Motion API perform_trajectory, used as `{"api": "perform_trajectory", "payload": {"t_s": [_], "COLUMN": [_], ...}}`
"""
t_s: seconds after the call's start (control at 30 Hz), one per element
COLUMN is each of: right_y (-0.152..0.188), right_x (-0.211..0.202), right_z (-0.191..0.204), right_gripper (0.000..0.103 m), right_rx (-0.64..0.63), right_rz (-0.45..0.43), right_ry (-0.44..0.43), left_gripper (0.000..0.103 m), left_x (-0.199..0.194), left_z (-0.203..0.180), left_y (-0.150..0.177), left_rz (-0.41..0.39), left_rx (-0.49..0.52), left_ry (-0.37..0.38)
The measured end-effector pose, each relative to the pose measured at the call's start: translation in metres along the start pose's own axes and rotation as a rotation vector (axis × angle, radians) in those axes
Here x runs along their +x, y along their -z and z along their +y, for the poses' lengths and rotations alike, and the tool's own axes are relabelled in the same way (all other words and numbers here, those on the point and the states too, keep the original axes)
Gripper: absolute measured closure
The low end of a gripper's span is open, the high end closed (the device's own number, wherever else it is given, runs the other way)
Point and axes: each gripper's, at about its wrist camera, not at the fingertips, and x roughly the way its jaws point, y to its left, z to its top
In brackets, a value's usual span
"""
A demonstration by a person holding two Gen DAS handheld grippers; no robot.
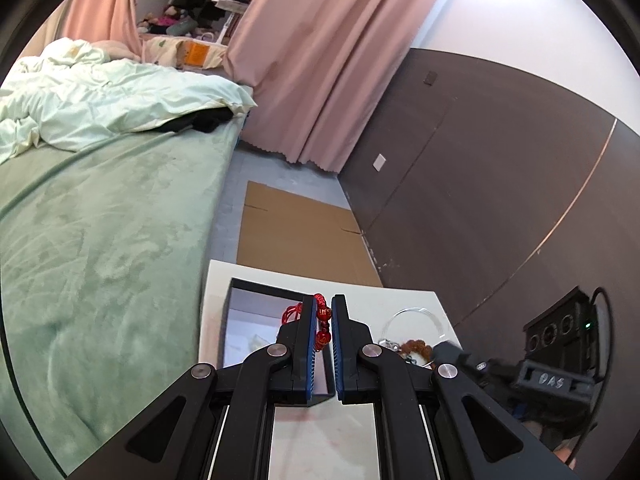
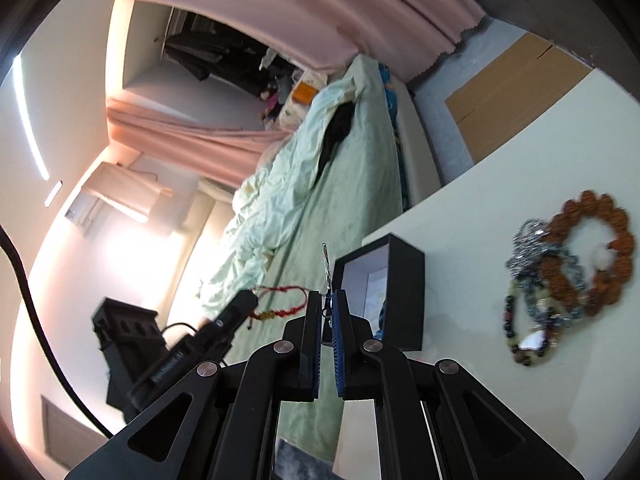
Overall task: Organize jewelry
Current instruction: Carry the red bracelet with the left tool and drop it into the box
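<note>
My left gripper (image 1: 323, 304) is shut on a red bead bracelet (image 1: 322, 318) and holds it over the open black jewelry box (image 1: 240, 292) on the white table (image 1: 400, 300). The red cord and the left gripper also show in the right wrist view (image 2: 280, 312). My right gripper (image 2: 329, 296) is shut on a thin silver chain (image 2: 326, 264), beside the black box (image 2: 404, 276). A pile of jewelry lies on the table: a brown bead bracelet (image 2: 600, 256), a silver chain (image 2: 528, 248) and a dark bead bracelet (image 2: 516, 328). A clear bangle (image 1: 416, 320) lies right of the box.
A bed with a green cover (image 1: 100, 240) runs along the table's left side. Flat cardboard (image 1: 296, 232) lies on the floor beyond the table. Pink curtains (image 1: 320, 60) and a dark wall panel (image 1: 480, 180) stand behind.
</note>
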Motion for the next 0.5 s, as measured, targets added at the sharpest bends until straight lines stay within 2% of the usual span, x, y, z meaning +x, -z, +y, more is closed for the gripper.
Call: {"api": "perform_trajectory", "payload": {"t_s": [0.3, 0.37, 0.4, 0.43, 0.5], "right_y": [0.002, 0.001, 0.000, -0.001, -0.004], "right_x": [0.066, 0.079, 0.080, 0.078, 0.072], "right_z": [-0.007, -0.010, -0.012, -0.013, -0.009], "right_gripper": [0.095, 0.075, 0.058, 0.053, 0.050], "right_rx": [0.001, -0.010, -0.008, -0.007, -0.026], "right_rz": [0.117, 0.175, 0.174, 0.169, 0.155], "right_ry": [0.046, 0.130, 0.116, 0.111, 0.131], "left_gripper": [0.096, 0.096, 0.096, 0.096, 0.096], "left_x": [0.009, 0.012, 0.015, 0.018, 0.024], "left_z": [0.016, 0.018, 0.018, 0.017, 0.016], "left_y": [-0.007, -0.008, -0.008, -0.008, -0.008], "left_rz": [0.014, 0.018, 0.022, 0.028, 0.041], "left_rx": [-0.032, -0.033, -0.033, -0.030, -0.022], "left_ry": [-0.010, -0.009, -0.008, -0.008, -0.009]}}
